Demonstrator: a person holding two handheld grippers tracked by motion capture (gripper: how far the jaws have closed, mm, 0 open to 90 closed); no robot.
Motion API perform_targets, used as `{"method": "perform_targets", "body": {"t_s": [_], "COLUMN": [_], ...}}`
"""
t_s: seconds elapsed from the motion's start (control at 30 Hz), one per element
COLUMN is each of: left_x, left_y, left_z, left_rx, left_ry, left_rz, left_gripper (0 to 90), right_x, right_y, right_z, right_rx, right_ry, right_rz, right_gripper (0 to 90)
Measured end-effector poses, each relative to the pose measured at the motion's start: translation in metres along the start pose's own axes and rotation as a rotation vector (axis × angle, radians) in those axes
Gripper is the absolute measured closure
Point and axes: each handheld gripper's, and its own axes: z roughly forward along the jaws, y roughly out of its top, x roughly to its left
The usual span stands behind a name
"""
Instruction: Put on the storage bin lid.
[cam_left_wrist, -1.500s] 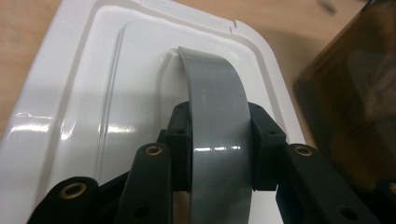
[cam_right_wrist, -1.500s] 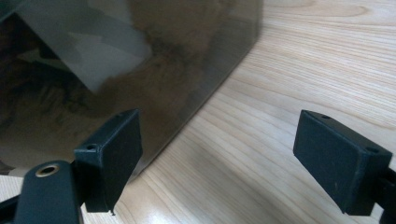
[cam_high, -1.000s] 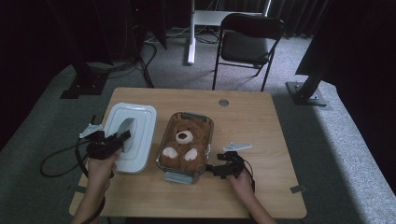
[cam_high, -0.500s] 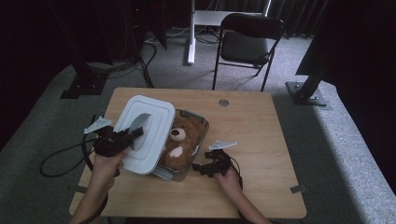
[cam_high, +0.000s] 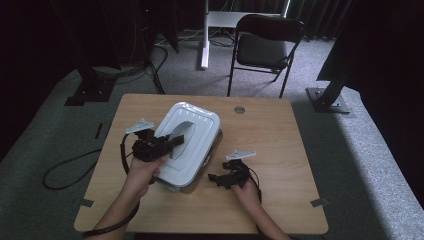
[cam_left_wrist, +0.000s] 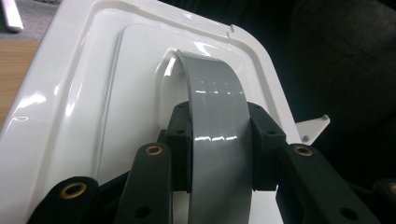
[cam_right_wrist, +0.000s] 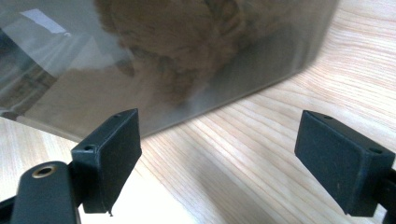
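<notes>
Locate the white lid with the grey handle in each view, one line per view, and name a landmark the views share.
High view: the white lid lies over the clear box at table centre-left, the left gripper clamped on its grey handle.
Left gripper view: the lid spreads across the left and centre, its handle between the jaws.
Right gripper view: not in it; the clear box with a brown plush toy inside.
Shared landmark: the wooden table.
</notes>
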Motion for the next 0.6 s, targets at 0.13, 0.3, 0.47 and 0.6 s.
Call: {"method": "perform_targets", "body": {"t_s": [0.13,0.3,0.47,0.6], "left_x": [-0.006,-0.005,0.007,0.013], "left_y": [0.0,-0.003,-0.006,-0.007], "left_z": [0.017,0.034,0.04,0.041], "left_rx": [0.027,0.072,0.105,0.125], "left_ry": [-0.008,0.046,0.085,0.091], "left_rz": [-0.004,0.023,0.014,0.01], "left_gripper": [67.8,67.8,67.6,67.4], "right_x": [-0.004,-0.005,-0.006,-0.007], "right_y": [-0.001,-0.002,-0.003,-0.003], "right_z": [-0.003,-0.004,-0.005,-0.005], "right_rx": [-0.004,-0.006,-0.005,-0.005], "right_ry": [-0.013,-0.016,-0.019,-0.02], "right_rz": [0.006,0.007,0.007,0.013], "right_gripper": [13.8,13.8,13.8,13.8]}}
